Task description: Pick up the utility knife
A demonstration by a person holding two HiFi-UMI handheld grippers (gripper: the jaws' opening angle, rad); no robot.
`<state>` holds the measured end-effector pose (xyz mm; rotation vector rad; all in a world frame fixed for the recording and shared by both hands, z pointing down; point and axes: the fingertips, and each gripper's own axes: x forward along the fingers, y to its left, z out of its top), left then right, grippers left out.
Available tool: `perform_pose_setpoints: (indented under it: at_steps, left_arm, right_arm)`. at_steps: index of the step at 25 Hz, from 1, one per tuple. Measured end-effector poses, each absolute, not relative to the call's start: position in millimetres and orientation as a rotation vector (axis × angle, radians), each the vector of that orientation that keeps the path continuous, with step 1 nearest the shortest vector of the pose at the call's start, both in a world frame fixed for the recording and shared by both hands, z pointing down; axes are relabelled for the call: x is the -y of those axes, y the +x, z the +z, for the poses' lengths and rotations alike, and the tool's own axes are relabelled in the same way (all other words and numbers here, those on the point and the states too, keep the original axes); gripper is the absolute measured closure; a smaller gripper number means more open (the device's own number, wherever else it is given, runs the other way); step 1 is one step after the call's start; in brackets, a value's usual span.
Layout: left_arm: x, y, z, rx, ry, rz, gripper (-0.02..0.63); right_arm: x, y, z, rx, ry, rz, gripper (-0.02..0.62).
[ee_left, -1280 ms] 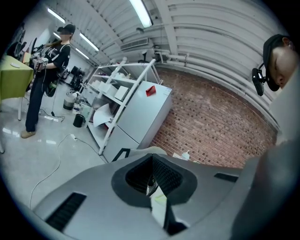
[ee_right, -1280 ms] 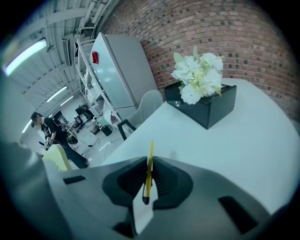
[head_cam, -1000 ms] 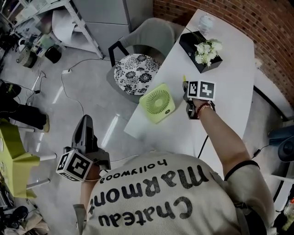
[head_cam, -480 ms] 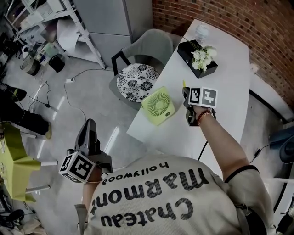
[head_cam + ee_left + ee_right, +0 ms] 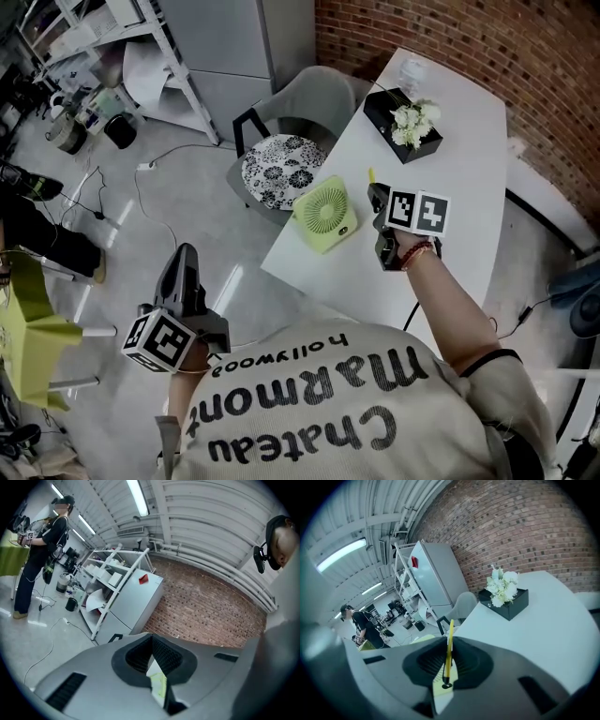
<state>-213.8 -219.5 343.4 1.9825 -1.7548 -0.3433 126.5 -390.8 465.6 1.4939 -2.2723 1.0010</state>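
The utility knife (image 5: 449, 641) is thin and yellow. It stands upright between the pads of my right gripper (image 5: 449, 654), which is shut on it. In the head view the right gripper (image 5: 377, 195) hangs above the white table (image 5: 459, 178), beside the green fan, and the knife's yellow tip (image 5: 370, 175) sticks out past its jaws. My left gripper (image 5: 180, 258) is low at the left, over the floor and away from the table. In the left gripper view its pads (image 5: 161, 653) meet at the tips and hold nothing.
A green desk fan (image 5: 324, 214) lies at the table's near left corner. A black box of white flowers (image 5: 405, 124) stands further back. Left of the table are a chair with a patterned cushion (image 5: 279, 169), a shelf frame (image 5: 141, 47) and floor cables. A person (image 5: 42, 550) stands far off.
My right gripper has risen off the table with the knife in it and has shifted slightly. The left gripper has moved up a little.
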Motion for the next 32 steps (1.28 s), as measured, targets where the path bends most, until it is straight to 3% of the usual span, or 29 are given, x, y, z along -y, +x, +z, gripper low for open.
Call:
perform_pose_setpoints:
  at_steps: [32]
  left_arm:
    - [198.1,-209.0,302.9,1.521,2.274,-0.289,0.604]
  right_arm:
    - [277.0,64.6,342.6,2.486,1.716,0.921,0.56]
